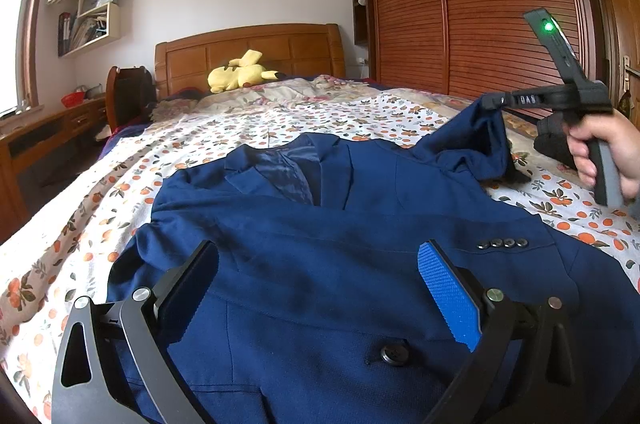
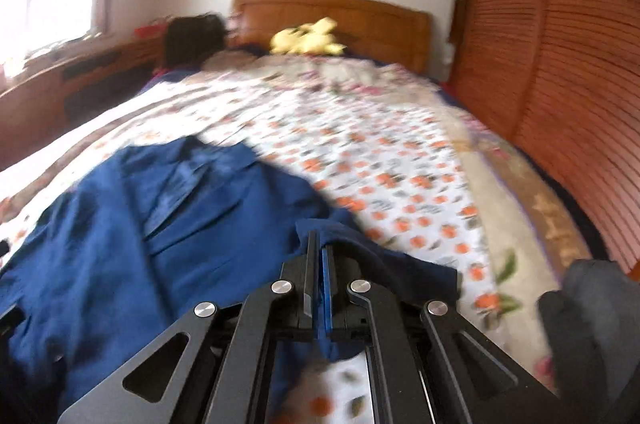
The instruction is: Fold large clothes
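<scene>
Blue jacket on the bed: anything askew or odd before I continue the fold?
Nothing damaged. The blue jacket lies face up on the floral bedspread, but one sleeve is lifted off the bed, pinched in the shut right gripper. The left gripper hangs open over the jacket front.

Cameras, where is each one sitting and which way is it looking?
Left wrist view: sits on the left gripper, low over the blue suit jacket, facing the headboard. Its two fingers stand apart; the person's right hand shows too.
Right wrist view: sits on the right gripper, raised at the jacket's right side, facing up the bed and blurred. Its fingers are shut on the jacket sleeve.
Both share: the jacket, the flowered bedspread, the yellow plush toy, the wardrobe.
</scene>
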A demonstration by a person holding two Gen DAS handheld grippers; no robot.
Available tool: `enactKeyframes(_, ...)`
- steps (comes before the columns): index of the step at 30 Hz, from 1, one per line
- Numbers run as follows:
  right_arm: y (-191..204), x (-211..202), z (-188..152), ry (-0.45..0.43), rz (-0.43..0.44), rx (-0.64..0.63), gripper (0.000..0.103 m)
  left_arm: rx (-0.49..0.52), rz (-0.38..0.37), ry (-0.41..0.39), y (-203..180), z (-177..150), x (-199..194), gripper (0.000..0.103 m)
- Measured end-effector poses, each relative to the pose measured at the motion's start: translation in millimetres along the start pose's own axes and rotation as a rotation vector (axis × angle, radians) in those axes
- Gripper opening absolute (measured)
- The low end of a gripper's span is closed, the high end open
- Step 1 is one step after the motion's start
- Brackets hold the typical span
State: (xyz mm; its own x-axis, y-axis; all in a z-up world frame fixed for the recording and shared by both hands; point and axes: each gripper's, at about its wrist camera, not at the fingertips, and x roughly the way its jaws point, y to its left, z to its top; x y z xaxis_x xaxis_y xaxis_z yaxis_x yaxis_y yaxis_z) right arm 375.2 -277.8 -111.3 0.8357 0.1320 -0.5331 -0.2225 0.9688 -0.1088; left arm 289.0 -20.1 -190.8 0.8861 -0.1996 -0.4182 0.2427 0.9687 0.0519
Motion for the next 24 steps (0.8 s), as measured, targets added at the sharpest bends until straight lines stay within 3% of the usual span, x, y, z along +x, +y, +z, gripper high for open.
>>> enactKeyframes(6,27.0,2.2,-25.0,0.117,0.055,-0.012,0.003,0.0,0.0,0.001,-0.1,0.1,0.1,0.1)
enactKeyframes(10,30.1,-1.1,-35.8,0.165,0.071,0.001,0.017,0.0,-0.001,0.001,0.1,0.0,0.1,0.1)
enactKeyframes(16,26.7,-31.0,-35.4,0.152,0.065,0.004,0.021,-0.007,-0.005,-0.006,1.5,1.1,-2.8,0.1)
enactKeyframes(24,-5.2,-40.9,-6.9,0.104,-0.057,0.031,0.035,-0.007,-0.015,-0.023,2.8,5.1,-14.6,0.1)
